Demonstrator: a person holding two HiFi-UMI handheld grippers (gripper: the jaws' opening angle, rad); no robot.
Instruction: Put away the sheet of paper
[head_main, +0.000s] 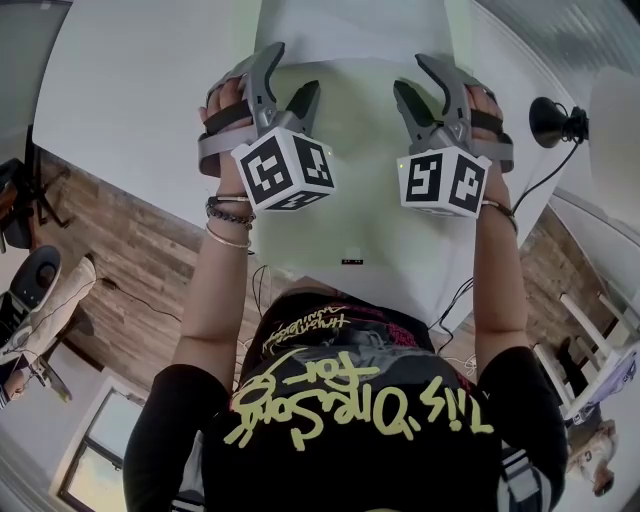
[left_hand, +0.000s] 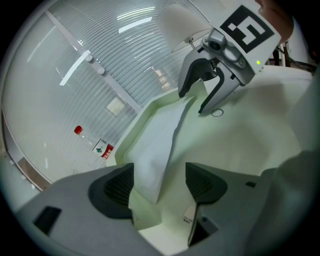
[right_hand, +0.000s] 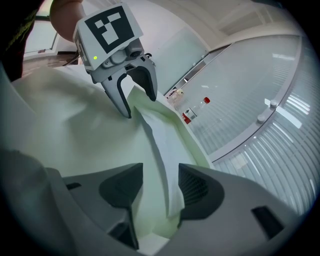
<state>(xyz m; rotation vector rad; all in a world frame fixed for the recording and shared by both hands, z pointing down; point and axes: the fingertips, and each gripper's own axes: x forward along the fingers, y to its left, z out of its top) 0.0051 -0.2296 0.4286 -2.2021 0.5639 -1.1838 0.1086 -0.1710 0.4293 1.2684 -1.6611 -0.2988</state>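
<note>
Sheet of paper (left_hand: 159, 145), white, buckled into a raised ridge, long axis running from left gripper (head_main: 288, 82) to right gripper (head_main: 420, 85) along worktop (head_main: 130, 90) far edge, each end between parted, unclamped jaws

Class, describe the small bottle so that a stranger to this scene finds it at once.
Start at the white table with the sheet of paper, then look past its far edge to the pale ribbed surface. The bottle shows there, small and clear. Its red cap and red-and-white label set it apart from the plain surroundings.
</note>
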